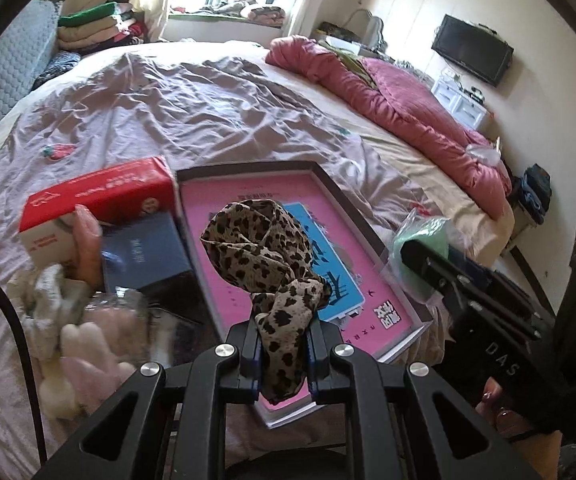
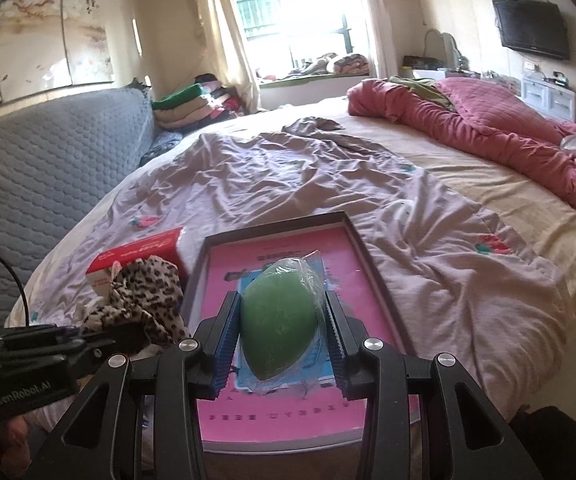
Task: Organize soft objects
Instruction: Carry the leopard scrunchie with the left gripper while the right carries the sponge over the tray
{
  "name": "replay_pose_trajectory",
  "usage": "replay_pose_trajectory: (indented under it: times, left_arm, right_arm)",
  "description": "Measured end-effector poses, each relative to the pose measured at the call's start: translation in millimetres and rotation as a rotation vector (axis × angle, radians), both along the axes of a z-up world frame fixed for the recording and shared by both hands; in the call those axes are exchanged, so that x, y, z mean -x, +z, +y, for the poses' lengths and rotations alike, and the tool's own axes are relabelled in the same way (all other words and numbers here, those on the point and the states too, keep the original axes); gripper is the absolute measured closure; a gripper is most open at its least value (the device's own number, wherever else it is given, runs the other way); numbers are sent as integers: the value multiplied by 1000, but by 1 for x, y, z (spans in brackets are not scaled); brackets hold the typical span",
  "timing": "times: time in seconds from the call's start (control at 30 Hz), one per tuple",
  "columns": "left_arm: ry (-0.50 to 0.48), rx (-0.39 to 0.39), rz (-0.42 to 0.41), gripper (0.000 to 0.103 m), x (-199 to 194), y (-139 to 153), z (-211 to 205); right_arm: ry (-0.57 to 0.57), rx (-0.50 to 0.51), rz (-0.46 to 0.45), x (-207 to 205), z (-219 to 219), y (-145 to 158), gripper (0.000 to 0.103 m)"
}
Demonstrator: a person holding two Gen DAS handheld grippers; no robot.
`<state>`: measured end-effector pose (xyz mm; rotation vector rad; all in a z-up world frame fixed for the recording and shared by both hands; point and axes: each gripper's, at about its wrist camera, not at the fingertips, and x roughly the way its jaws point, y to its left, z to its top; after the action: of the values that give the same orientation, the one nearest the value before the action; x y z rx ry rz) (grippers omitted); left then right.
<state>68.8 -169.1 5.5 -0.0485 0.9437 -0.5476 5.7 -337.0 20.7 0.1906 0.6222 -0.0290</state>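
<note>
The left gripper [image 1: 284, 354] pinched a leopard-print scarf [image 1: 264, 248] above the pink-lined tray [image 1: 368, 220]; the right gripper [image 2: 282, 346] clamped a bagged green sponge [image 2: 280, 316] there. A red box [image 1: 100, 192] crowded the tray's left; blurred plush toys [image 1: 76, 344] lay nearer.

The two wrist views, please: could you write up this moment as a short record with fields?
setting: bed with a wrinkled sheet, in a bedroom
left gripper: shut on leopard-print scarf, held above the tray
right gripper: shut on green sponge in clear wrap, also above the tray
tray: shallow, dark rim, pink printed sheet inside, lying on the bed
beside tray: red box; dark blue box
lower left: blurred pale plush items
</note>
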Motion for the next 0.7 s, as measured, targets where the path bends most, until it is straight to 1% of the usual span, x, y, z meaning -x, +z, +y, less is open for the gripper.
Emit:
replay_pose_trajectory:
  times: [0.2, 0.4, 0.7]
  left_arm:
    - [-20, -28, 43, 87, -7, -19, -19]
    - [-36, -50, 85, 87, -9, -38, -29]
    - [-52, -72, 126, 87, -12, -58, -33]
  right_arm:
    - [-23, -13, 24, -1, -18, -9, 62]
    - [-47, -18, 57, -3, -33, -23, 62]
    - [-37, -10, 133, -12, -34, -47, 61]
